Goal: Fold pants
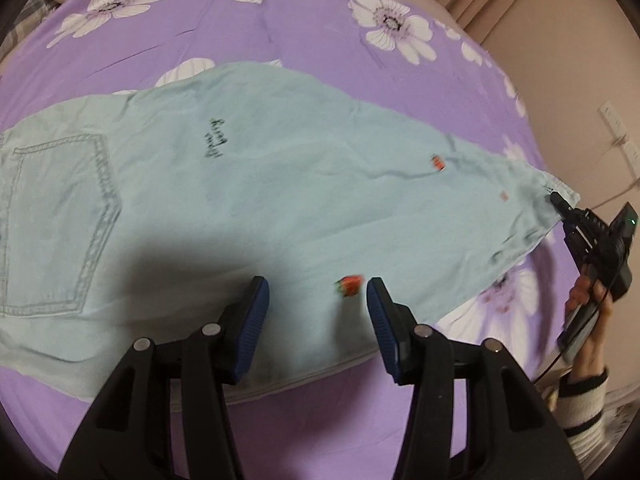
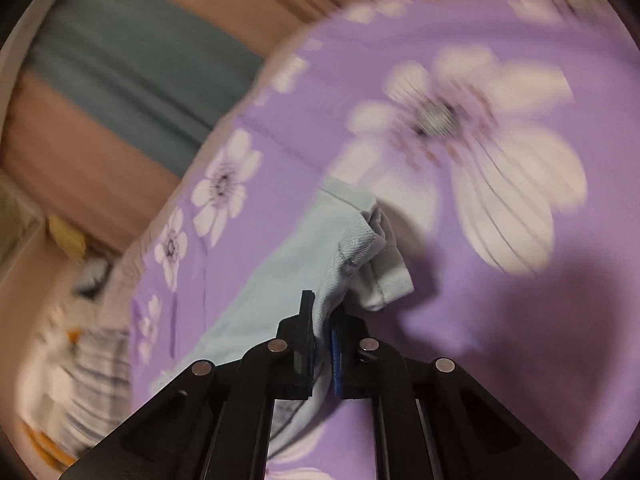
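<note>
Pale mint-blue pants lie flat across a purple flowered bedsheet, back pocket at the left, leg hem at the right. My left gripper is open and hovers over the near edge of the leg, beside a small red patch. My right gripper is shut on the leg hem, which bunches between its pads. In the left wrist view the right gripper pinches the hem at the far right edge of the bed.
The bed's right edge drops off next to a beige wall with curtains. A teal and beige headboard or cushion lies beyond the bed. Striped cloth and clutter sit off the bed's edge.
</note>
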`<action>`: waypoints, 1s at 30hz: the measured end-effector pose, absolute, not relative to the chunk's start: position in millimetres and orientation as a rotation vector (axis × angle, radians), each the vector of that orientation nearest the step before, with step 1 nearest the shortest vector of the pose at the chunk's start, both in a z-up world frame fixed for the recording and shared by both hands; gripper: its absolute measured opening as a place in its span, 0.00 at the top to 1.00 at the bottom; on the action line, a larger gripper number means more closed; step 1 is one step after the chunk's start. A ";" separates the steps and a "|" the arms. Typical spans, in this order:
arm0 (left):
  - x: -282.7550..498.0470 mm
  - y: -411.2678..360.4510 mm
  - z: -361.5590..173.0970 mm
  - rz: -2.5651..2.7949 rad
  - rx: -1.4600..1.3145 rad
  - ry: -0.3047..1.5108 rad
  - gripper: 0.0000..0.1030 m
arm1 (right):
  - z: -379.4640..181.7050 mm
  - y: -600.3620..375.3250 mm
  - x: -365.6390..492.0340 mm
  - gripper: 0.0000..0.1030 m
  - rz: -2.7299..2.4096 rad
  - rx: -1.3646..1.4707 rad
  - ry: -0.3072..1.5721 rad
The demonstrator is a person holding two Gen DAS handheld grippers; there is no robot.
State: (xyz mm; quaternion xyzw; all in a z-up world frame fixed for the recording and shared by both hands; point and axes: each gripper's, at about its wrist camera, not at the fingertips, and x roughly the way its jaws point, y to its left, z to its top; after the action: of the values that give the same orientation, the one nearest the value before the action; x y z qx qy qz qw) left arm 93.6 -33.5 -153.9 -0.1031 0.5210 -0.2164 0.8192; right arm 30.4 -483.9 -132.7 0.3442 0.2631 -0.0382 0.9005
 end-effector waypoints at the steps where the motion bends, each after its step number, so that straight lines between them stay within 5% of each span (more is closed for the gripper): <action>1: 94.8 -36.2 -150.5 -0.480 -0.250 1.107 0.51 | -119.3 -469.0 32.1 0.92 -0.059 0.631 0.531; 4: 99.2 -45.4 -129.1 -0.573 -0.395 1.044 0.48 | -88.4 -415.0 34.5 0.92 -0.004 0.370 0.492; 8: 107.0 -54.0 -110.0 -0.698 -0.601 0.981 0.26 | -73.9 -348.9 28.2 0.92 0.126 0.130 0.433; 19: 125.7 -60.7 -167.1 -0.710 -0.882 1.126 0.26 | -140.3 -224.6 35.8 0.92 0.357 -0.153 0.597; 20: 127.0 -58.8 -171.1 -0.698 -0.881 1.137 0.29 | -145.0 -218.4 37.5 0.92 0.367 -0.165 0.615; 24: 131.8 -46.8 -176.5 -0.657 -0.820 1.157 0.73 | -150.8 -208.5 42.7 0.92 0.358 -0.202 0.639; 30: 138.1 -28.8 -164.9 -0.629 -0.711 1.091 0.79 | -148.7 -188.2 55.2 0.92 0.361 -0.213 0.643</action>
State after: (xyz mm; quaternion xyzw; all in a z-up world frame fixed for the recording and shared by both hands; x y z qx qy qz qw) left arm 138.1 -28.8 -164.9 -0.3255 0.4990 -0.2876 0.7499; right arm 55.2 -188.2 -148.7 -0.1037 0.3138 0.1762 0.9272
